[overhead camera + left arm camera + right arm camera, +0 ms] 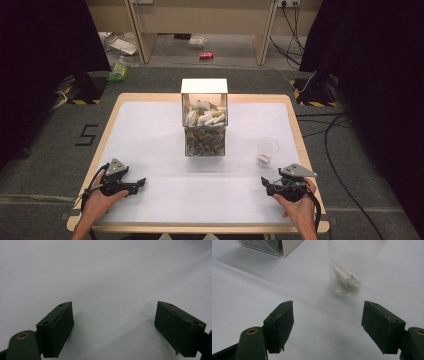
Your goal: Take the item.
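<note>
White table (150, 135) on grey carpet (45, 165), dark curtains (45, 40), both hand-held grippers (141, 183) (264, 182) spread apart

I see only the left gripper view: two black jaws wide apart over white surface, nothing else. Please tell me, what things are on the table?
Observer: In the high view, a clear box full of white packets stands upright at the table's middle, far ahead of the left gripper.
Operator: Is there any other thing?
Observer: Yes, a clear plastic cup stands upright right of the box, just ahead of the right gripper. One white packet lies inside it.
Operator: Does the right gripper hold something?
Observer: No. Its jaws stand wide open with nothing between them, short of the cup.
</note>
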